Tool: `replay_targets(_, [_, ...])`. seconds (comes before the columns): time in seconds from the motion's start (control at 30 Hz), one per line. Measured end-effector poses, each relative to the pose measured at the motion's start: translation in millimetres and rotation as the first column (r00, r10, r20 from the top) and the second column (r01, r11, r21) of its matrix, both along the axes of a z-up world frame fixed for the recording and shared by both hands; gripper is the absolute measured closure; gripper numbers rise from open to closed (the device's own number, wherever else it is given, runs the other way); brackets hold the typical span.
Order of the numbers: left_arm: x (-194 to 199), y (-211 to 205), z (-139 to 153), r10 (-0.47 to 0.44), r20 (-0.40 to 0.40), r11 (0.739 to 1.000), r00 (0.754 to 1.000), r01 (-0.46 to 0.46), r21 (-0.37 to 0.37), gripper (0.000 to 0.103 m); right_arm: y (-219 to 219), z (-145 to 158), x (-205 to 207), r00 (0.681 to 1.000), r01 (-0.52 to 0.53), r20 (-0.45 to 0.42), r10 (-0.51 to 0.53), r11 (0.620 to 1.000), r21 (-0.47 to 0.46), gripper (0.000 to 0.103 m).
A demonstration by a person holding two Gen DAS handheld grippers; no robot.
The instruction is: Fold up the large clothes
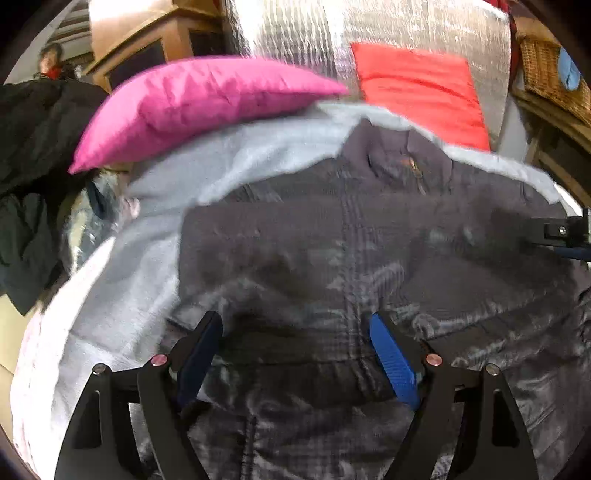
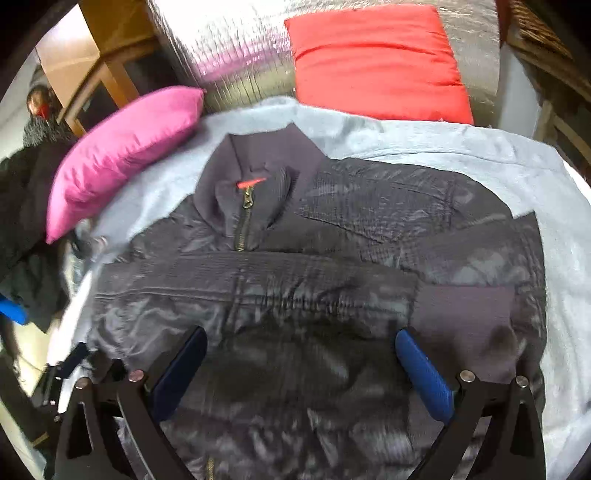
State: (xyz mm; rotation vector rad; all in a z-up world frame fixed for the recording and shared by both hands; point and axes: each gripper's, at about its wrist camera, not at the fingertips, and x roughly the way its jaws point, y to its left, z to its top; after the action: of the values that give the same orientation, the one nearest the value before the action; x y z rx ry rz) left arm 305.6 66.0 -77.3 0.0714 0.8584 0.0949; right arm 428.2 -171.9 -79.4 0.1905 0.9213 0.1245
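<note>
A dark grey quilted jacket [image 2: 295, 266] lies front up on a pale blue blanket [image 2: 424, 136], collar and brass zip [image 2: 242, 225] toward the pillows, both sleeves folded across the chest. In the left wrist view the jacket [image 1: 351, 240] fills the middle. My left gripper [image 1: 295, 325] hovers open over the jacket's lower part, blue pads wide apart, nothing gripped. My right gripper [image 2: 303, 339] also stands open above the jacket's body, beside a folded sleeve cuff [image 2: 465, 317]. The right gripper's black frame [image 1: 565, 232] shows at the right edge of the left wrist view.
A pink pillow [image 1: 192, 103] and a red cushion [image 1: 424, 88] lie at the head of the bed against a silver quilted wall [image 1: 406, 26]. Dark clothes [image 1: 33, 155] pile up at the left. A wicker basket [image 1: 554, 77] stands at the right. A person [image 2: 37, 107] is at the far left.
</note>
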Motion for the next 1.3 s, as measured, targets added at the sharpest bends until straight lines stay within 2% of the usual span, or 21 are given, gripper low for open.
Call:
replay_targets(0.07, [7.1, -0.3, -7.1, 0.006, -0.04, 1.0, 0.999, -0.006, -0.012, 0.019, -4.0, -15.5, 1.1, 0.999, 0.017, -0.045, -0.018, 0.999, -0.037, 0.0])
replay_targets(0.1, [6.1, 0.8, -2.3, 0.013, -0.043, 1.0, 0.999, -0.014, -0.021, 0.019, -6.9, -27.7, 5.3, 0.995, 0.028, -0.092, -0.035, 0.997, -0.068, 0.0])
replay_targets(0.13, [3.8, 1.9, 2.9, 0.014, -0.046, 0.999, 0.999, -0.016, -0.032, 0.02, -8.6, -30.2, 4.6, 0.995, 0.019, -0.093, -0.025, 0.998, -0.068, 0.0])
replay_targets(0.2, [-9.2, 7.4, 20.2, -0.004, -0.012, 0.998, 1.0, 0.004, -0.065, 0.02, -9.9, -14.4, -7.7, 0.998, 0.014, -0.053, -0.017, 0.999, -0.053, 0.0])
replay_targets(0.27, [-27.3, 13.7, 34.8, -0.004, 0.034, 0.998, 0.999, 0.006, -0.064, 0.02, -12.9, 6.2, -26.1, 1.0, 0.004, -0.006, -0.004, 1.0, -0.031, 0.0])
replay_targets(0.4, [-73.8, 33.9, 53.9, 0.008, 0.079, 0.991, 0.997, 0.002, -0.131, 0.02, -27.3, 41.7, -88.3, 0.997, 0.0, 0.081, 0.001, 1.0, -0.013, 0.0])
replay_targets(0.53, [-128.3, 64.1, 64.3, 0.067, 0.094, 0.976, 0.993, -0.045, -0.215, 0.02, -54.4, 55.6, -154.1, 0.995, 0.004, 0.099, -0.002, 1.0, -0.018, 0.0])
replay_targets(0.73, [-201.3, 91.1, 80.8, 0.156, 0.125, 0.957, 0.98, -0.119, -0.264, 0.02, -96.3, 65.8, -255.2, 0.986, 0.074, 0.151, -0.074, 0.997, 0.005, 0.0])
replay_targets(0.87, [-245.9, 93.4, 109.6, 0.184, 0.21, 0.957, 0.96, -0.126, -0.262, 0.02, -110.4, 81.2, -310.0, 0.97, 0.118, 0.214, -0.114, 0.993, -0.005, 0.0])
replay_targets(0.97, [-275.4, 85.9, 137.4, 0.177, 0.298, 0.964, 0.938, -0.104, -0.246, 0.015, -108.8, 101.4, -349.1, 0.948, 0.131, 0.298, -0.114, 0.991, -0.036, 0.0])
replay_targets(1.03, [-293.2, 79.9, 156.2, 0.152, 0.352, 0.969, 0.924, -0.069, -0.237, 0.005, -102.2, 118.5, -373.7, 0.922, 0.132, 0.374, -0.099, 0.989, -0.065, 0.0])
replay_targets(1.1, [-307.8, 76.3, 165.1, 0.138, 0.413, 0.969, 0.9, -0.037, -0.244, 0.0, -91.7, 137.3, -399.7, 0.88, 0.143, 0.468, -0.078, 0.984, -0.105, 0.0])
replay_targets(1.13, [-314.9, 75.3, 164.9, 0.134, 0.431, 0.963, 0.892, -0.015, -0.268, 0.0, -85.4, 147.4, -415.3, 0.844, 0.159, 0.532, -0.064, 0.978, -0.134, 0.0])
replay_targets(1.2, [-317.2, 77.1, 157.4, 0.133, 0.384, 0.948, 0.914, -0.005, -0.318, 0.0, -77.2, 153.0, -432.8, 0.8, 0.174, 0.599, -0.038, 0.97, -0.17, 0.0])
replay_targets(1.23, [-316.3, 78.4, 149.0, 0.143, 0.347, 0.941, 0.927, -0.019, -0.337, 0.0, -74.1, 149.4, -434.6, 0.806, 0.173, 0.592, -0.03, 0.967, -0.187, 0.0])
replay_targets(1.27, [-315.3, 79.6, 142.1, 0.156, 0.325, 0.937, 0.933, -0.035, -0.347, 0.0, -72.9, 144.9, -431.5, 0.83, 0.166, 0.557, -0.032, 0.967, -0.193, 0.0])
replay_targets(1.3, [-315.8, 80.8, 132.4, 0.176, 0.303, 0.933, 0.937, -0.06, -0.355, 0.0, -73.4, 135.3, -425.3, 0.868, 0.147, 0.496, -0.037, 0.972, -0.185, 0.0])
